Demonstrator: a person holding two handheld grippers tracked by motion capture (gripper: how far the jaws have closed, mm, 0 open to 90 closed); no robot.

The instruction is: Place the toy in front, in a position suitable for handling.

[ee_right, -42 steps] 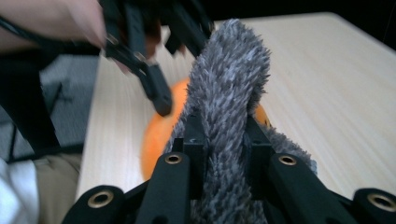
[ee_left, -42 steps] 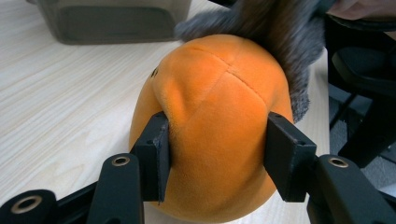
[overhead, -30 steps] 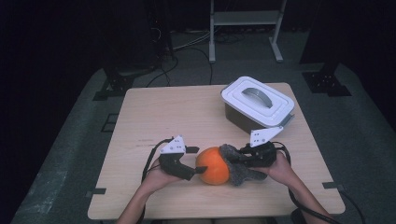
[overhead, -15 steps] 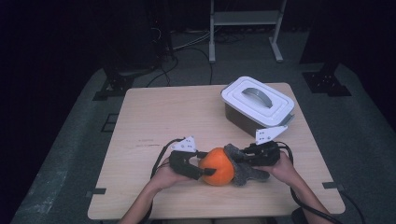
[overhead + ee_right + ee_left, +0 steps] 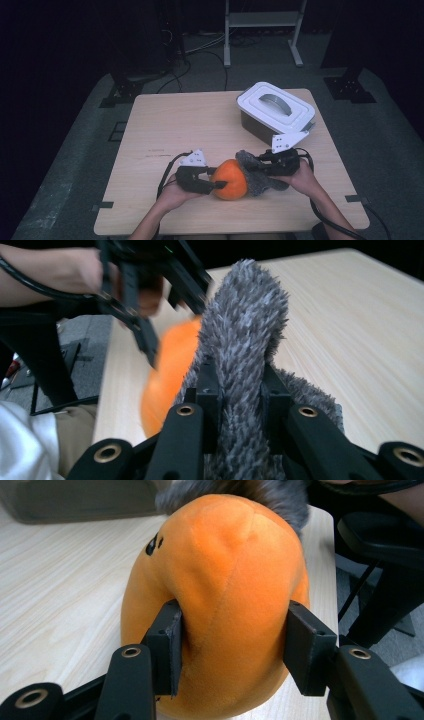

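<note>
Left gripper (image 5: 216, 184) has slid in toward the plush toy (image 5: 231, 178) since a second ago; jaws have just been closing and now pinch the orange body, pads denting the fabric on both sides in the left gripper view (image 5: 231, 655). Toy lies near the front edge of the table (image 5: 170, 125), at about 6 o'clock. Long axis runs left to right: orange end toward 9 o'clock, grey furry end (image 5: 255, 170) toward 3. Right gripper (image 5: 267, 167) clamps the grey fur (image 5: 242, 355) tight between its jaws. White-lidded box (image 5: 276, 111) sits well apart at 2 o'clock.
</note>
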